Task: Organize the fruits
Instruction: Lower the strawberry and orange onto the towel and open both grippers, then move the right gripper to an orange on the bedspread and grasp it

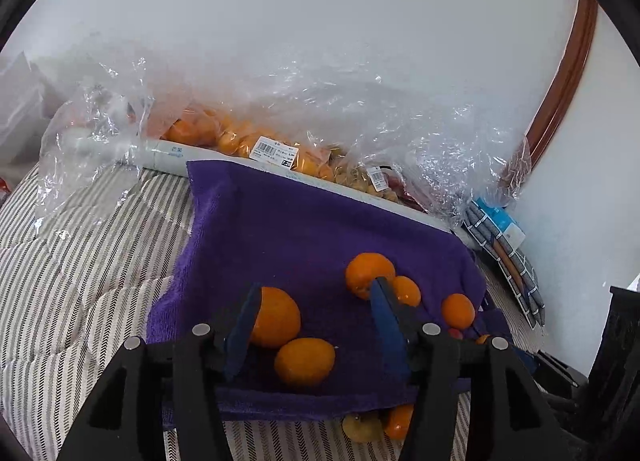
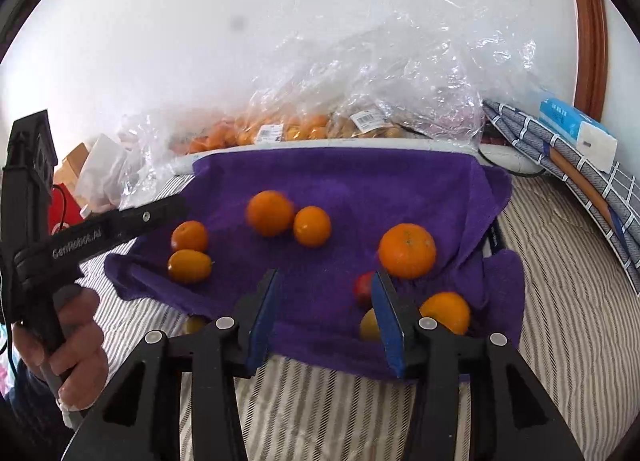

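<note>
Oranges lie scattered on a purple towel spread over striped bedding; being round, they point no clear way. Left gripper hangs partly open over two oranges, gripping neither. Right gripper is partly open and empty.

right gripper: jaws apart, nothing between pads, over near edge of purple towel
oranges: two touching mid-towel, two at left, big one right, one by right finger
red fruit: half hidden behind right finger
left gripper: at left, in a hand
bags of fruit: behind towel, along wall
</note>
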